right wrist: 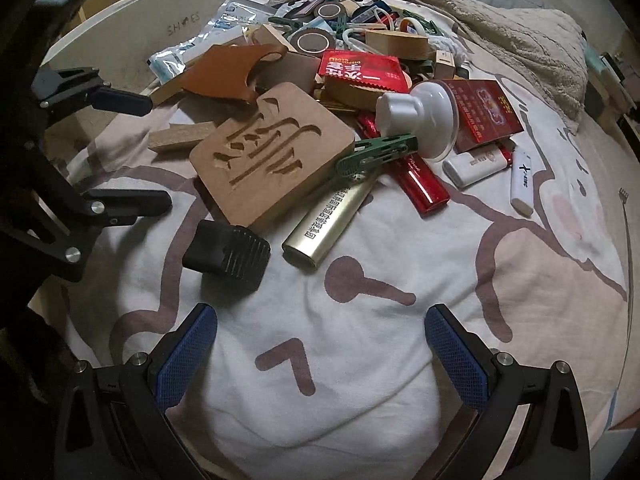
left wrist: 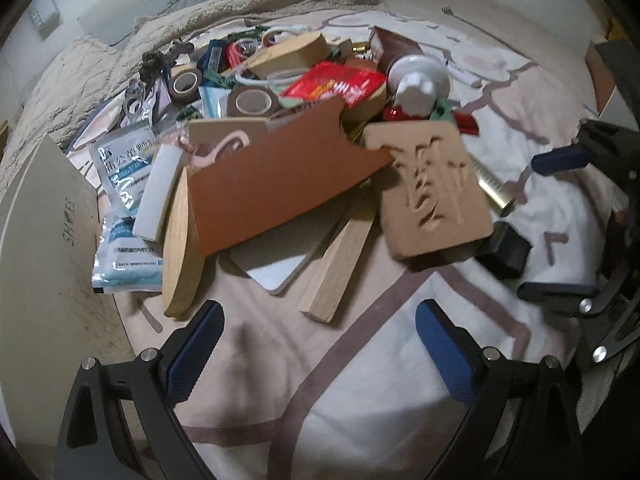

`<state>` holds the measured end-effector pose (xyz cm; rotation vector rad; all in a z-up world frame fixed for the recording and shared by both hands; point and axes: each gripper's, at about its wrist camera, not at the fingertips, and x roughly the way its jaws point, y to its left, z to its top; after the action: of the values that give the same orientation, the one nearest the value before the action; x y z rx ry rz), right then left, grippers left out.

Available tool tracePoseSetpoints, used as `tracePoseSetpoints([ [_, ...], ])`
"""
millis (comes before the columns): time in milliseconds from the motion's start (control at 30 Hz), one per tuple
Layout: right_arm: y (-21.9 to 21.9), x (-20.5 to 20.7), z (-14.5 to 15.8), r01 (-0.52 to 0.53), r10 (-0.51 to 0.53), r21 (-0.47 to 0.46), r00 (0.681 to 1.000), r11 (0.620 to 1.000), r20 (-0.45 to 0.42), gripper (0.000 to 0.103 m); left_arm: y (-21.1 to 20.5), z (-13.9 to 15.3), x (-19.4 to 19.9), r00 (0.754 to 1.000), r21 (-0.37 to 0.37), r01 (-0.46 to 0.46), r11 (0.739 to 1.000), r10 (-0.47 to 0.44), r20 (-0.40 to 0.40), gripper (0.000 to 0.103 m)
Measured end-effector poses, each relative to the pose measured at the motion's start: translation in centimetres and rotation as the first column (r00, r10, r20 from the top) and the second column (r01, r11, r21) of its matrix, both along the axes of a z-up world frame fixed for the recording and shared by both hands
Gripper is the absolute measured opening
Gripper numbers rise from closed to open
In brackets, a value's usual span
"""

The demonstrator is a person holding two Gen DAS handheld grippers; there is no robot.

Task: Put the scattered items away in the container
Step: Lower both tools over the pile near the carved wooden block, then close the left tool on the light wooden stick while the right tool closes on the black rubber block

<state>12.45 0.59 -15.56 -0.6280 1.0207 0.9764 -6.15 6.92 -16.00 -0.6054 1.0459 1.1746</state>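
Observation:
A pile of scattered items lies on a patterned bedsheet. It holds a carved wooden board (left wrist: pixel 434 190) (right wrist: pixel 272 152), a brown leather piece (left wrist: pixel 276 180), a black ribbed block (right wrist: pixel 228 256) (left wrist: pixel 506 250), a gold tube (right wrist: pixel 328 224), a white knob (right wrist: pixel 416 120), tape rolls (left wrist: pixel 252 102) and wooden sticks (left wrist: pixel 340 268). A white box marked "SHOES" (left wrist: pixel 44 248) (right wrist: pixel 132 32) stands at the left. My left gripper (left wrist: pixel 320 356) is open and empty in front of the pile. My right gripper (right wrist: pixel 320 360) is open and empty over bare sheet, nearest the black block.
A fluffy beige blanket (left wrist: pixel 248 4) and a grey pillow (left wrist: pixel 160 4) lie behind the pile. White USB sticks (right wrist: pixel 520 184) and a red lighter (right wrist: pixel 420 184) lie to the right. Each gripper shows at the edge of the other's view, the right one (left wrist: pixel 560 224) and the left one (right wrist: pixel 136 148).

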Motion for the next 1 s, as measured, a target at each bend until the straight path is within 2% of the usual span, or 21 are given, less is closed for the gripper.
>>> tracePoseSetpoints([
  [167, -0.1, -0.2, -0.1, -0.022, 0.022, 0.015, 1.000, 1.000, 0.017, 0.103, 0.0, -0.6, -0.8, 1.000, 0.002, -0.014, 1.000, 0.014, 0.026, 0.103],
  [333, -0.1, -0.1, 0.5, -0.025, 0.025, 0.022, 1.000, 0.999, -0.015, 0.103, 0.2, -1.4, -1.9, 0.992, -0.040, -0.057, 0.998, 0.061, 0.108, 0.103],
  [467, 0.4, -0.7, 0.9, -0.009, 0.011, 0.039, 0.999, 0.999, -0.042, 0.103, -0.4, -1.5, -2.1, 0.989, -0.008, -0.061, 0.998, 0.061, 0.133, 0.103],
  [533, 0.7, -1.1, 1.3, -0.004, 0.009, 0.065, 0.997, 0.998, -0.082, 0.103, -0.7, -1.6, -2.2, 0.988, 0.010, -0.068, 0.998, 0.065, 0.142, 0.103],
  [667, 1.4, -2.4, 1.6, -0.028, 0.038, 0.093, 0.994, 0.995, -0.106, 0.103, -0.7, -1.6, -2.2, 0.985, 0.009, -0.082, 0.997, 0.079, 0.153, 0.103],
  [867, 1.8, -3.2, 1.9, -0.060, 0.070, 0.104, 0.993, 0.993, -0.098, 0.079, -0.4, -1.6, -1.6, 0.992, 0.017, -0.039, 0.999, 0.037, 0.119, 0.103],
  [933, 1.7, -3.2, 2.1, -0.058, 0.069, 0.107, 0.992, 0.993, -0.103, 0.065, -0.3, -1.4, -1.4, 0.994, 0.026, -0.028, 0.999, 0.025, 0.105, 0.103],
  [967, 1.6, -3.2, 2.2, -0.053, 0.064, 0.108, 0.993, 0.993, -0.102, 0.062, -0.3, -1.2, -1.2, 0.995, 0.035, -0.022, 0.999, 0.018, 0.094, 0.102],
  [1000, 1.5, -3.0, 2.3, -0.047, 0.058, 0.111, 0.993, 0.993, -0.103, 0.056, -0.2, -1.1, -1.1, 0.996, 0.044, -0.012, 0.999, 0.008, 0.089, 0.097],
])
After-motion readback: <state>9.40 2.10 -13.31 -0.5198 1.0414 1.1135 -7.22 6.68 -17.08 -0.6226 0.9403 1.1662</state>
